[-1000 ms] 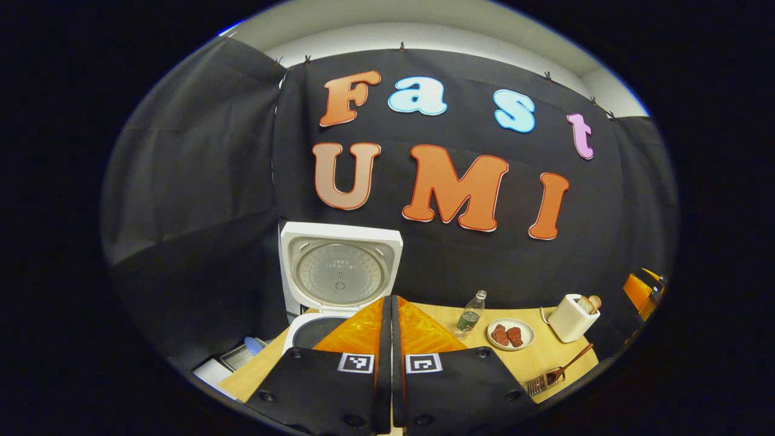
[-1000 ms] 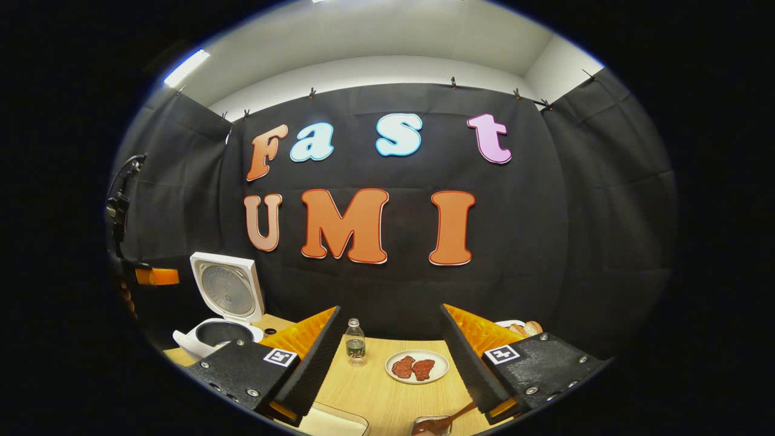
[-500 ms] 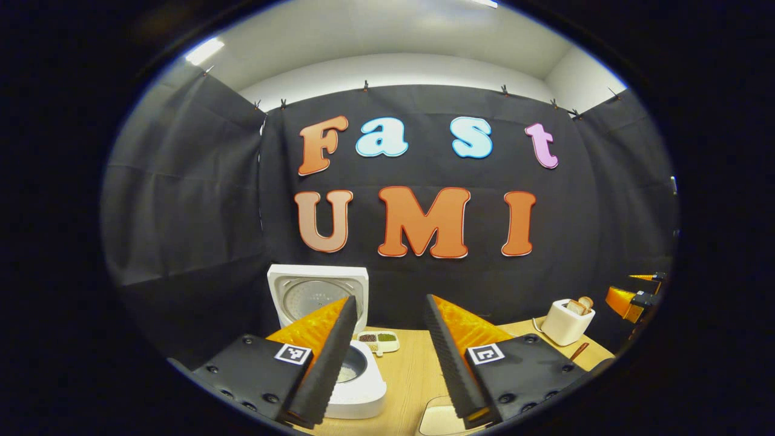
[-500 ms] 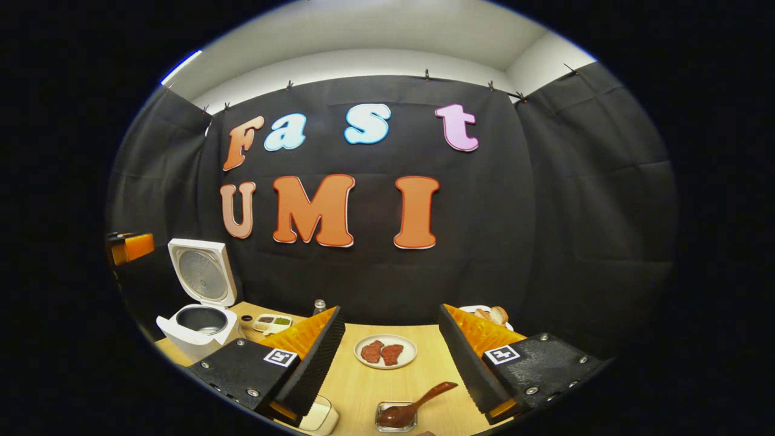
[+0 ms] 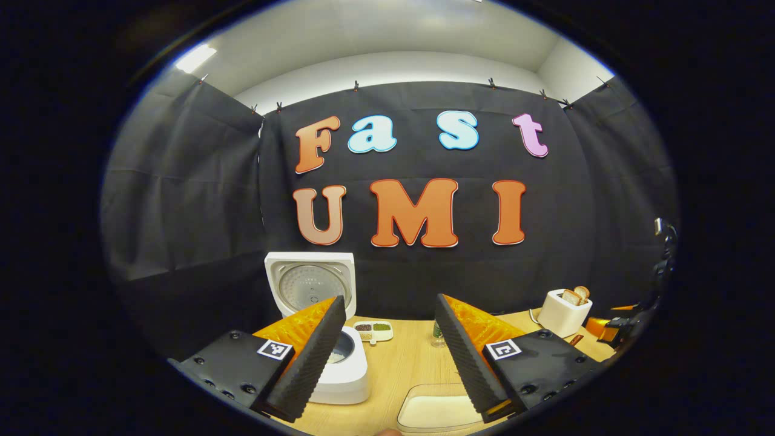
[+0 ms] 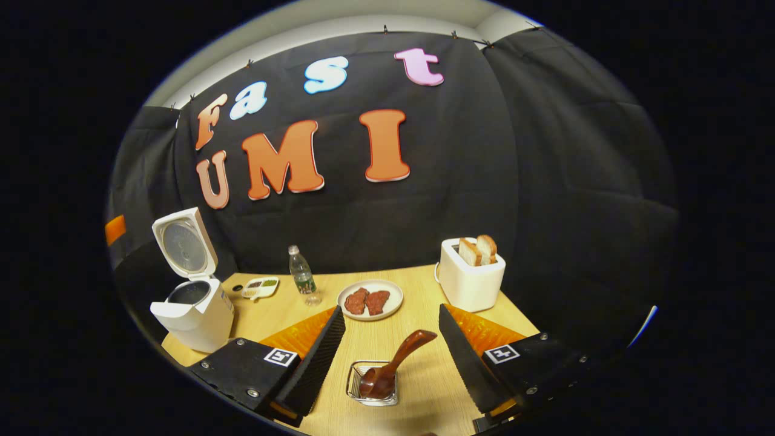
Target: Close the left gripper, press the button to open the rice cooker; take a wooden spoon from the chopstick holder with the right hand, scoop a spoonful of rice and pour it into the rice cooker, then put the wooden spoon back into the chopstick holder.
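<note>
**Rice cooker open at the table's left end; spoon in its holder between the right gripper's fingers**

Rice cooker (image 6: 192,309): one, white, on the wooden table (image 6: 418,369), lid standing upright. In the left gripper view the cooker (image 5: 345,372) sits just behind the left finger, which covers part of its bowl.

Wooden spoon (image 6: 396,363): one, dark brown, leaning in the chopstick holder (image 6: 372,383), a small clear wire-framed cup. Handle tilts up and to the right. Holder stands near the table's front edge.

Right gripper (image 6: 392,351): fingers wide apart, one on either side of the holder, neither touching spoon or holder.

Left gripper (image 5: 390,357): fingers spread apart, nothing between them but bare table. A shallow clear tray of rice (image 5: 436,415) lies below, its right part behind the right finger.

Others on the table, right gripper view:
- one water bottle (image 6: 301,274), upright
- one small divided dish (image 6: 260,286), beside the cooker
- one white plate (image 6: 370,299) with two reddish pieces of meat
- one white toaster (image 6: 471,275) with two slices of bread standing in it

Bottle, plate and toaster stand well behind the holder.
</note>
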Action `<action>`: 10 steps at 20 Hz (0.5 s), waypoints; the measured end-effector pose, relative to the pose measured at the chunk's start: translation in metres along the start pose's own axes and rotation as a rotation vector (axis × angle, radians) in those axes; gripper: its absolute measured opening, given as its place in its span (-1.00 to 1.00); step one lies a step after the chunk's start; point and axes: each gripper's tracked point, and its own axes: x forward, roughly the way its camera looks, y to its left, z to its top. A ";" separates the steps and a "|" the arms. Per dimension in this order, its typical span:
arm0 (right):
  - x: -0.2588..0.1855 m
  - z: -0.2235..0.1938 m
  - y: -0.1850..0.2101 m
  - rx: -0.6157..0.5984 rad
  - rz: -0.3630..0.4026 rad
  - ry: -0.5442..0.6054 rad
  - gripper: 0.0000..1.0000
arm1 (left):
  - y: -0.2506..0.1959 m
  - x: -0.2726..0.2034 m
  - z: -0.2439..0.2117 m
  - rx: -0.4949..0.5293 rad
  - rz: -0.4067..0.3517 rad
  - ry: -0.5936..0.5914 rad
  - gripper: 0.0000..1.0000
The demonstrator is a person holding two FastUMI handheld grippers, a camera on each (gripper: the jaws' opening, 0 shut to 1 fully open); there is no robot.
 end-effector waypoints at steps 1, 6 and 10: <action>0.007 -0.012 -0.002 0.009 -0.001 0.030 0.93 | 0.001 -0.004 -0.001 0.010 0.012 0.000 0.99; 0.046 -0.079 -0.006 0.024 -0.001 0.193 0.86 | 0.004 -0.025 -0.004 0.029 0.061 0.013 1.00; 0.069 -0.091 -0.005 0.090 -0.004 0.247 0.61 | 0.014 -0.037 -0.009 0.042 0.114 0.035 1.00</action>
